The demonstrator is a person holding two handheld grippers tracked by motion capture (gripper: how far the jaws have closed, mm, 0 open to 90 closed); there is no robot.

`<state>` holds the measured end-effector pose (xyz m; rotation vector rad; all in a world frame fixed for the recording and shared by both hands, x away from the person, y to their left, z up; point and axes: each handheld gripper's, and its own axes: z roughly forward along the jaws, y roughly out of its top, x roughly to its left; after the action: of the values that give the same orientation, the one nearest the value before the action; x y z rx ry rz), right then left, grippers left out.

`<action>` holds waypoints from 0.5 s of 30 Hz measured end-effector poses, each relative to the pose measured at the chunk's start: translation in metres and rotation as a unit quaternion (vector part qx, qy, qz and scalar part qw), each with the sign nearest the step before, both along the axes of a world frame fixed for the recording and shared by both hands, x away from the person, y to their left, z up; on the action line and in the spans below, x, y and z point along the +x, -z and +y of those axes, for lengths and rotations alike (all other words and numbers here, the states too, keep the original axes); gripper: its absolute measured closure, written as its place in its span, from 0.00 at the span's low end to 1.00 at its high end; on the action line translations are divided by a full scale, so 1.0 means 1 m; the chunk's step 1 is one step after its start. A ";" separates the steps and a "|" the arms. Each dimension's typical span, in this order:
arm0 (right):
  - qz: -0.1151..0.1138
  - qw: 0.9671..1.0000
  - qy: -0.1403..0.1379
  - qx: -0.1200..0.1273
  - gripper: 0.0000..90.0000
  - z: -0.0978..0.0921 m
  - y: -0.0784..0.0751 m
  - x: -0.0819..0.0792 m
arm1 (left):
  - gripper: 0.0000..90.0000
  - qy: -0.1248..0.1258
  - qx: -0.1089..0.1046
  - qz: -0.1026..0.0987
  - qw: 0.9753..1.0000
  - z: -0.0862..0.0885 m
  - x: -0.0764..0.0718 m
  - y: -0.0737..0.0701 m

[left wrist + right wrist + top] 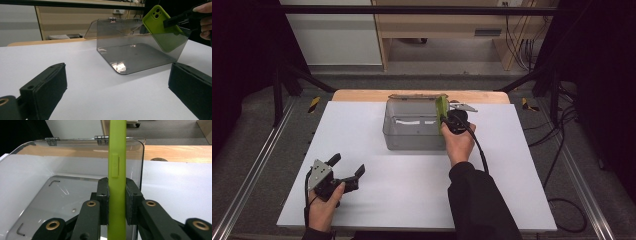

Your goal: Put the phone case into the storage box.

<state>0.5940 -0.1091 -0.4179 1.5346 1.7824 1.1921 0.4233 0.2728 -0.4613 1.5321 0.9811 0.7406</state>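
Note:
A lime-green phone (441,112) in its case stands on edge, partly lowered inside the clear smoky plastic box (412,142) near the box's right wall. My right gripper (447,121) is shut on the phone (117,192), its pads (103,195) pressing both flat faces. The left gripper view shows the phone (160,22) tilted, its lower half behind the box wall (125,42). The box's hinged lid (412,97) hangs open at the back. My left gripper (346,166) rests open on the white table near the front left, with nothing between its fingers (47,85).
The white tabletop (362,125) has a wooden strip (357,95) along its far edge. Black frame posts (278,90) stand at both back corners, with cables (562,130) on the floor at the right. A wooden desk (452,25) is behind.

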 end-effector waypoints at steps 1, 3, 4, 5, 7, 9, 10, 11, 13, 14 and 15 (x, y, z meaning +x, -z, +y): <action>0.000 1.000 0.000 0.000 0.85 0.000 0.000 0.000 | 0.02 0.000 0.000 0.000 1.000 0.000 0.000 0.000; 0.001 1.000 0.000 -0.001 0.85 0.000 0.000 0.000 | 0.02 0.001 0.001 0.000 1.000 0.000 0.000 0.000; 0.001 1.000 0.000 -0.001 0.85 0.000 0.000 0.000 | 0.02 0.001 0.001 0.000 1.000 0.000 0.000 0.000; 0.001 1.000 0.000 -0.001 0.85 0.000 0.000 0.000 | 0.02 0.002 0.001 0.001 1.000 0.000 0.000 0.000; 0.001 1.000 0.000 -0.002 0.85 0.000 0.000 0.001 | 0.02 0.005 0.000 0.002 1.000 -0.001 0.000 0.000; 0.001 1.000 -0.001 -0.002 0.85 0.000 0.000 0.001 | 0.02 0.006 0.001 0.002 1.000 -0.001 0.000 0.000; 0.002 1.000 0.000 -0.001 0.85 0.000 0.000 0.001 | 0.02 0.006 0.001 0.002 1.000 -0.001 0.000 0.000; 0.001 1.000 0.000 -0.001 0.85 0.000 0.000 0.001 | 0.02 0.004 0.003 0.001 1.000 -0.001 0.000 0.000; 0.001 1.000 0.000 -0.002 0.85 0.000 0.000 0.001 | 0.02 0.005 0.003 0.001 1.000 -0.002 0.000 0.000; 0.001 1.000 0.000 -0.003 0.85 0.000 0.000 0.001 | 0.02 0.005 0.003 0.002 1.000 -0.002 0.000 0.000; 0.001 1.000 0.000 -0.003 0.85 0.000 0.000 0.001 | 0.02 0.005 0.003 0.001 1.000 -0.002 0.000 0.000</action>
<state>0.5946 -0.1090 -0.4180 1.5342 1.7854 1.1841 0.4234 0.2712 -0.4617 1.5430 0.9735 0.7351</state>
